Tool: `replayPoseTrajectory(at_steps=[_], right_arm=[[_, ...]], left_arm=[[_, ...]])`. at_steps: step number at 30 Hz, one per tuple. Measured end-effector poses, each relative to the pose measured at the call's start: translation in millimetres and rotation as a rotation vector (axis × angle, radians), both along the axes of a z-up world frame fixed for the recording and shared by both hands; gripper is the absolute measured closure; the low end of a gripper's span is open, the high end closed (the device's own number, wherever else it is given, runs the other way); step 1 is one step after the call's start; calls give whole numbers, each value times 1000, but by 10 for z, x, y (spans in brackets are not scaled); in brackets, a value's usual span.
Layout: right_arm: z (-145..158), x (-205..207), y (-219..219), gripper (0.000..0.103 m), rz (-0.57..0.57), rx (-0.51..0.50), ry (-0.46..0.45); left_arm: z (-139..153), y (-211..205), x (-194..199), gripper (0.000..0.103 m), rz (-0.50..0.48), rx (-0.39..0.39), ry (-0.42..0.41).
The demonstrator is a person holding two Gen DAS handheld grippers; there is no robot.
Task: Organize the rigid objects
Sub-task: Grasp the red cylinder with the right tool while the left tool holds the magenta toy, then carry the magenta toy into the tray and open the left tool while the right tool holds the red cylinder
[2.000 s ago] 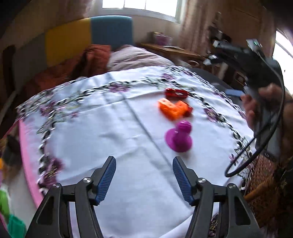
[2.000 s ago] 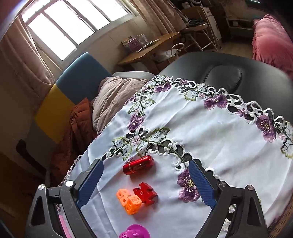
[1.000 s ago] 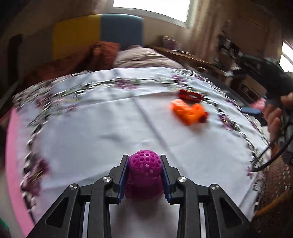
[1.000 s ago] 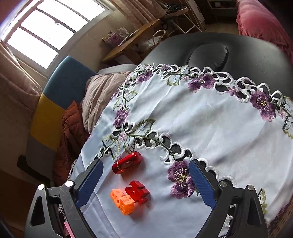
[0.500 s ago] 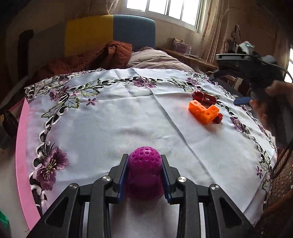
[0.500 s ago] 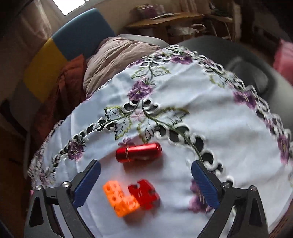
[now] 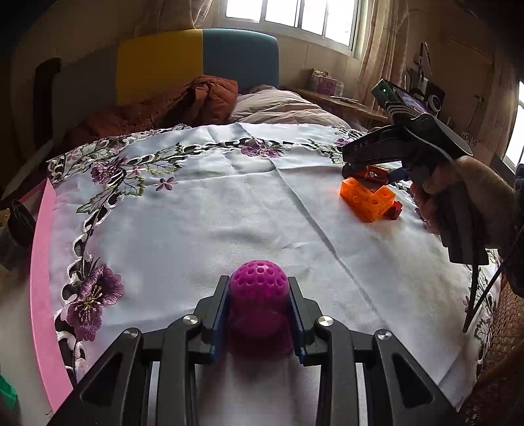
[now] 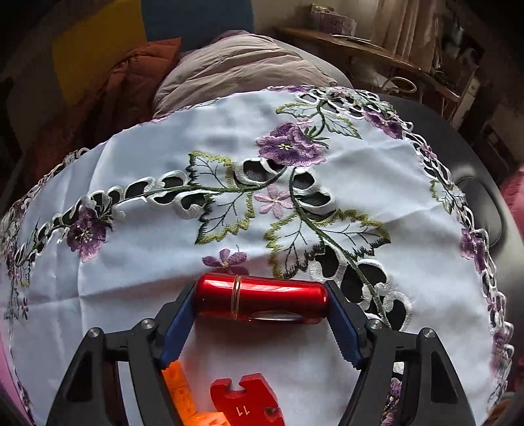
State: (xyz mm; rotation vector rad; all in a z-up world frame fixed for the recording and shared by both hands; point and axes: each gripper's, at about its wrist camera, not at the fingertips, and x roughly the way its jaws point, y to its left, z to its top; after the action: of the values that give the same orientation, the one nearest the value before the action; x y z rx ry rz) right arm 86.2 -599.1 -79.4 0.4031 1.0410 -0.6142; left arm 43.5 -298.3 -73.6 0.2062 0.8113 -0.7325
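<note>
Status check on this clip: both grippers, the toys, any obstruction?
Left gripper shut on purple ball toy. Right gripper closing endwise around red cylinder. Orange blocks beside it; nothing blocking.

Daylight comes in from the window [image 7: 294,16] far beyond the jaws and makes the white cloth [image 7: 203,209] bright. The room's corners look dark. Straight lines bend at the edges. The cloth nearest the jaws seems a little blurry.

Home bedroom, bed [image 7: 278,105], headboard [image 7: 196,62], window [image 7: 291,16]
</note>
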Motion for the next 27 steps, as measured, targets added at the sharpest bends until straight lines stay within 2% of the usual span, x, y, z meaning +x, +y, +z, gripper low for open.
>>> replayPoseTrajectory(at_steps=[4,6,9,11,14,18,19,20,23,27], right_arm=[[12,4,3,28,5,-7,4],[82,5,56,28,15,-39,-25],[316,22,288,28,140,-68,-160],[377,78,524,28,247,-43,-197],[319,210,935,28,426,-8,-174],[51,317,1352,28,582,7,-62],[-29,325,1420,28,603,-3,-27],[-44,312,1453,28,615,-35,-36],[-86,310,1408,28,596,10,-48],[-122,312,1446,27,602,3,-53]], left_arm=[[-1,6,-2,71,-1,-1,-1],[-1,5,-2,71,-1,0,-3],[1,0,-6,71,-1,6,-9],[2,-6,-14,71,0,13,-16],[5,-13,-22,71,0,20,-23],[7,-21,-33,71,0,29,-31],[6,-25,-34,71,0,31,-31],[6,-26,-36,71,0,33,-34],[7,-39,-47,71,2,42,-43],[8,-39,-52,71,2,48,-47]])
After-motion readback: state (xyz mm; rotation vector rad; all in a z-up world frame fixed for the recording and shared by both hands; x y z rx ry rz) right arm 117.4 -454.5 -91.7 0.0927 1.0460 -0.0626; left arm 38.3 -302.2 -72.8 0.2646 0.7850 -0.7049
